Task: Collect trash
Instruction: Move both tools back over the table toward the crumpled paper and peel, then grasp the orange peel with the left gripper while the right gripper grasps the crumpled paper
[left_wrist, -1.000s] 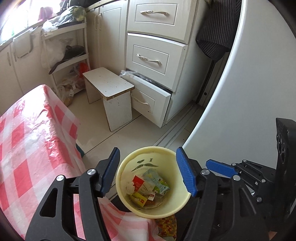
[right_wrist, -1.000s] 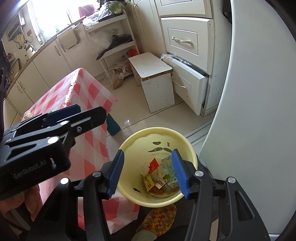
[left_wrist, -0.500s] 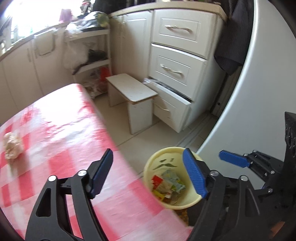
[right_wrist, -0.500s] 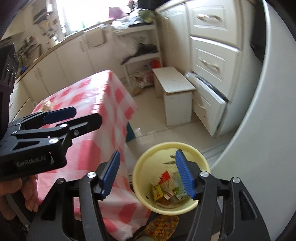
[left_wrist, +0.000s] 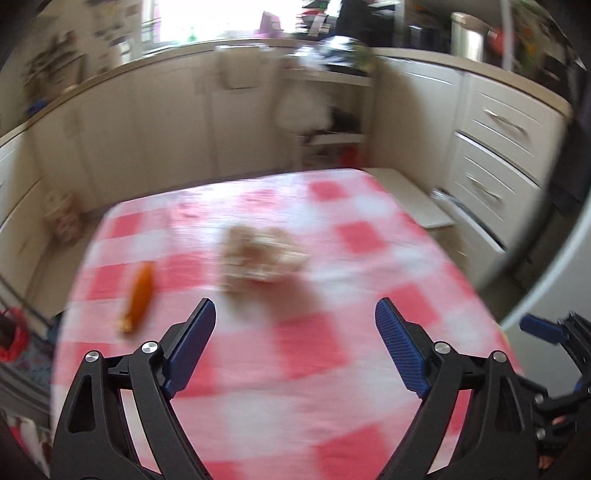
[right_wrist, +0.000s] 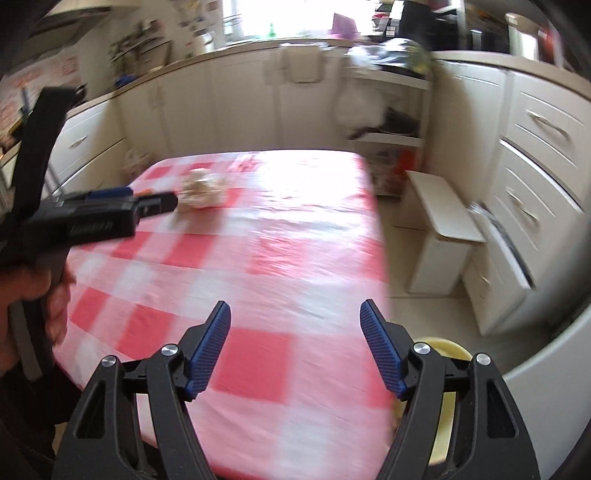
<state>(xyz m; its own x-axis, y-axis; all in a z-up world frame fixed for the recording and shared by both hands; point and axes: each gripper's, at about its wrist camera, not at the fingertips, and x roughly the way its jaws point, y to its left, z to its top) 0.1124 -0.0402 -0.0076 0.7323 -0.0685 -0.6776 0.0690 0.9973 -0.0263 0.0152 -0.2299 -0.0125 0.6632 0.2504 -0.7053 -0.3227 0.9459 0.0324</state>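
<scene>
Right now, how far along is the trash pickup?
Done: cannot tell; only the rim of the yellow bin shows, not what it holds. In hand: nothing. The left gripper and right gripper are both empty over the checked table, jaws opening. Left: a crumpled paper wad and an orange wrapper lie on the cloth.

Crumpled beige wad (left_wrist: 260, 258) and orange wrapper (left_wrist: 139, 295) apart on tablecloth (left_wrist: 369, 236)

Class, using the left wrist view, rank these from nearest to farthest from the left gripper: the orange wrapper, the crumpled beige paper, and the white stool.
1. Orange wrapper, on the tablecloth, ahead-left of the left gripper, whose empty jaws are opening.
2. Crumpled beige paper, mid-table, slightly farther; close to call.
3. White stool, on the floor past the table's far right edge.
</scene>
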